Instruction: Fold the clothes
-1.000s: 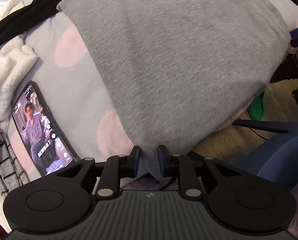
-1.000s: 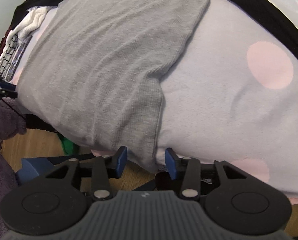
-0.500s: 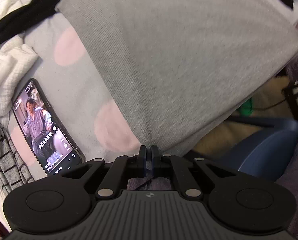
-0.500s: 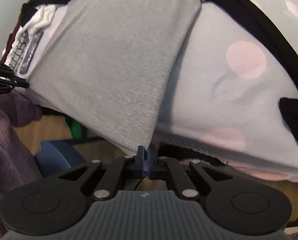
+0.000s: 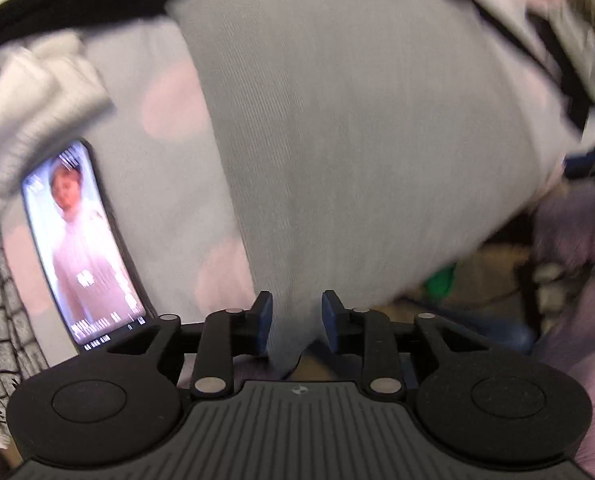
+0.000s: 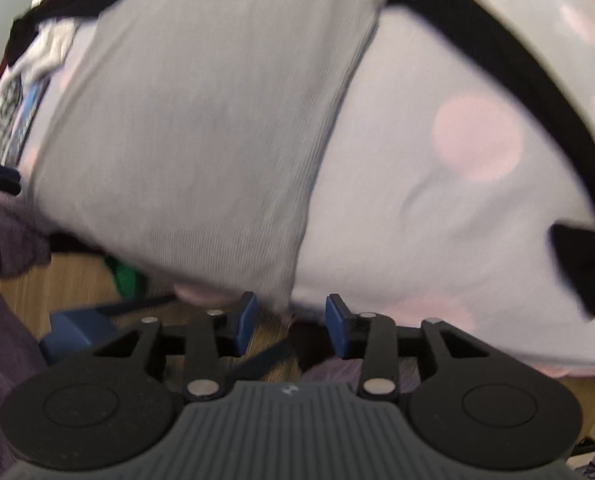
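Note:
A grey ribbed garment (image 5: 357,140) lies spread flat on a pale bed sheet with pink dots (image 5: 153,168), its near edge hanging over the bed's side. My left gripper (image 5: 297,316) points down at the garment's near left corner. Its jaws are opening, and the corner hangs loose between the blue pads. In the right wrist view the same garment (image 6: 201,120) fills the left half. My right gripper (image 6: 291,320) is at its near right corner with jaws opening. The cloth's tip sits just above the gap, and no pad presses on it.
A lit phone (image 5: 81,240) lies on the sheet left of the garment, beside white knitwear (image 5: 29,92) and a striped grey cloth (image 5: 1,300). A black garment strip (image 6: 477,48) runs along the far side. Purple fuzzy fabric (image 6: 1,280), a green object (image 6: 127,276) and wooden floor lie below the bed's edge.
Both grippers closed tight on the garment's near corners half a second ago and now stand parted. The left view has swung and blurred. The garment lies flatter.

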`<state>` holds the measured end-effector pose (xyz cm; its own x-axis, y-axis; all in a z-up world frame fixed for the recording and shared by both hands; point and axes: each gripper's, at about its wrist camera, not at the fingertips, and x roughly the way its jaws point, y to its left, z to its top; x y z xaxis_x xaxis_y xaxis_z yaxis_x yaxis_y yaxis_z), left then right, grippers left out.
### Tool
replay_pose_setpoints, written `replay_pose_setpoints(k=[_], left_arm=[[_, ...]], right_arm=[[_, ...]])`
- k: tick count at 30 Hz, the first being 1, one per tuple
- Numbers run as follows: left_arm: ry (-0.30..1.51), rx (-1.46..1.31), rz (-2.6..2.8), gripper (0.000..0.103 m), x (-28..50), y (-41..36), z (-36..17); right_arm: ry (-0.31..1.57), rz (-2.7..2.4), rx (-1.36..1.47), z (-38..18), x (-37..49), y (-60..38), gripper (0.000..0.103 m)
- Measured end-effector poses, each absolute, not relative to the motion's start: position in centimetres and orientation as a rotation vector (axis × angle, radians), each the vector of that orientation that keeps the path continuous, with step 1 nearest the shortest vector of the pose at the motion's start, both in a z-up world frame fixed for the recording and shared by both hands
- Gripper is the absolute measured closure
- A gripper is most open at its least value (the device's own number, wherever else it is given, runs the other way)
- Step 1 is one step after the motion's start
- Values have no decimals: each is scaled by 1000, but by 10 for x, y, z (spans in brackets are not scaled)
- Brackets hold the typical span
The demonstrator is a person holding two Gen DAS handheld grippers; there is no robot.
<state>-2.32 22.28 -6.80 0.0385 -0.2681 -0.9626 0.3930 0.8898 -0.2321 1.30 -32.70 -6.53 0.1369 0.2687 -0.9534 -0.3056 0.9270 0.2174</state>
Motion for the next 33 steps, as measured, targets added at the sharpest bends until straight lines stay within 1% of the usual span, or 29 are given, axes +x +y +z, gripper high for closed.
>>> replay_pose_setpoints(k=[2, 5, 6, 9, 11, 13, 16, 18, 19, 20, 21, 22, 24, 25, 26, 28, 29, 30, 33], left_arm=[[1394, 59, -463, 77, -4, 237, -54], [1311, 42, -332, 76, 30, 269, -35], [1283, 38, -289, 76, 40, 274, -29], [1203, 49, -169, 76, 70, 239, -17], [1145, 83, -108, 76, 103, 221, -12], [1097, 94, -57, 76, 113, 228, -12], [1077, 45, -15, 76, 131, 238, -12], [1075, 26, 4, 76, 145, 248, -29], [1071, 29, 17, 73, 152, 251, -31], [1068, 33, 32, 65, 162, 251, -35], [1069, 39, 55, 61, 170, 249, -43], [1072, 43, 78, 59, 177, 246, -50], [1084, 38, 114, 60, 188, 247, -57], [1089, 26, 122, 62, 192, 249, -59], [1091, 5, 128, 73, 195, 251, -58], [1092, -35, 141, 83, 200, 257, -56], [1088, -53, 145, 94, 199, 262, -52], [1083, -71, 150, 98, 199, 267, -48], [1060, -124, 166, 103, 192, 283, -36]], right_arm=[[1328, 404, -17, -54, 22, -327, 60], [1270, 389, -15, -42, 37, -321, 54], [1253, 388, -14, -39, 42, -318, 54], [1218, 403, -16, -33, 57, -304, 52], [1204, 416, -26, -29, 66, -292, 50], [1189, 428, -34, -23, 77, -285, 47], [1160, 440, -36, -14, 93, -274, 43], [1145, 442, -28, -13, 105, -260, 42], [1143, 442, -23, -15, 112, -251, 42], [1143, 443, -19, -15, 116, -247, 42], [1142, 444, -16, -15, 121, -242, 42], [1143, 446, -16, -16, 125, -238, 42], [1150, 450, -28, -19, 133, -229, 42], [1154, 453, -34, -21, 137, -224, 42], [1159, 456, -40, -22, 141, -220, 42], [1169, 463, -52, -25, 147, -212, 42], [1174, 468, -59, -26, 150, -208, 42], [1176, 475, -67, -26, 151, -203, 42], [1176, 507, -91, -27, 153, -190, 42]])
